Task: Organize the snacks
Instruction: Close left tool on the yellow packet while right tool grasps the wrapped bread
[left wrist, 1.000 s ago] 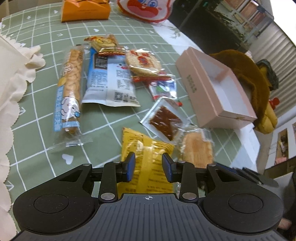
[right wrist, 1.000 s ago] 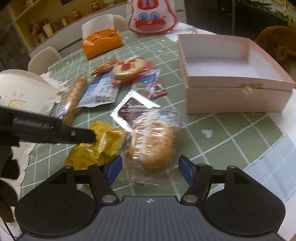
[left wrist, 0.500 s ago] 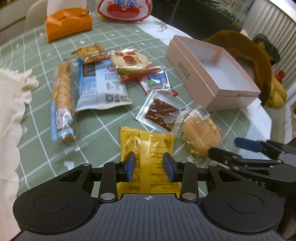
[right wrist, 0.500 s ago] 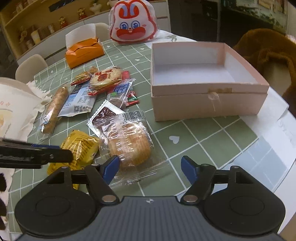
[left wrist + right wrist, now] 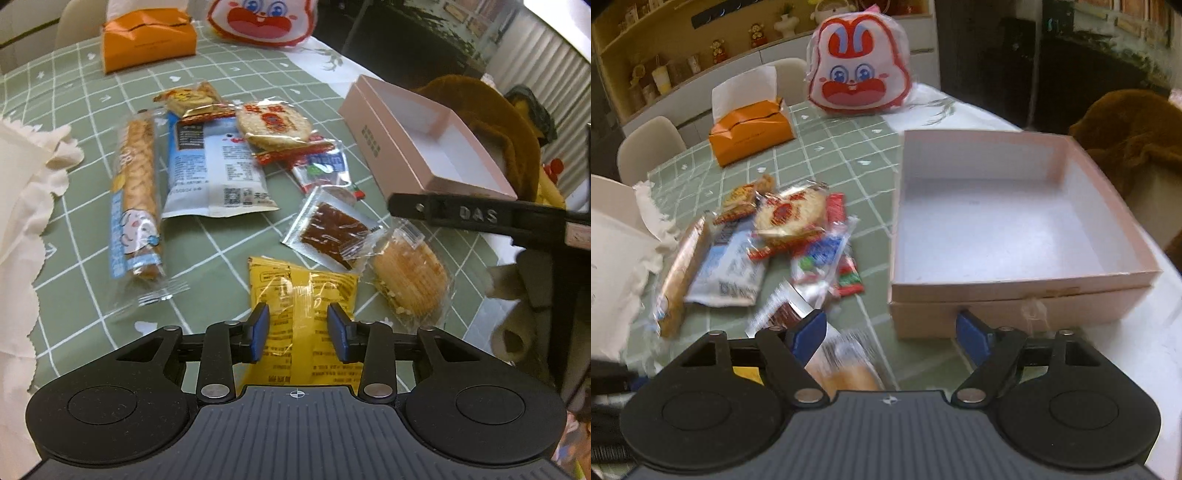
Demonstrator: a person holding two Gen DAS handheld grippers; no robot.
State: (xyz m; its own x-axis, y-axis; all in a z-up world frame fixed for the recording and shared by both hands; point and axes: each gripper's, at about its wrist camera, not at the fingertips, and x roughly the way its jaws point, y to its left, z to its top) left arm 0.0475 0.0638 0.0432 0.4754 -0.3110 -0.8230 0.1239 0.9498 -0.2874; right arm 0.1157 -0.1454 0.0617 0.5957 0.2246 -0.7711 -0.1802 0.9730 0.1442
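Several wrapped snacks lie on a green checked tablecloth (image 5: 92, 92). My left gripper (image 5: 298, 332) is open and hovers over a yellow packet (image 5: 306, 295). Right of the packet lies a wrapped round cake (image 5: 410, 280), with a dark jerky sachet (image 5: 328, 232) behind it. Farther back are a long biscuit stick (image 5: 136, 199), a blue-white bag (image 5: 214, 166) and a round rice cracker (image 5: 273, 123). The empty pink box (image 5: 413, 147) stands at the right. My right gripper (image 5: 890, 332) is open, above the cake (image 5: 846, 373), facing the box (image 5: 997, 221). Its arm (image 5: 480, 218) crosses the left wrist view.
An orange tissue box (image 5: 147, 37) and a red-white rabbit bag (image 5: 262, 18) stand at the back. White scalloped paper (image 5: 22, 206) lies on the left. A brown plush toy (image 5: 498, 122) sits behind the box. The table edge is close on the right.
Both grippers rose and pulled back. My right gripper lifted from low over the cake and now faces the pink box. Both stayed open.
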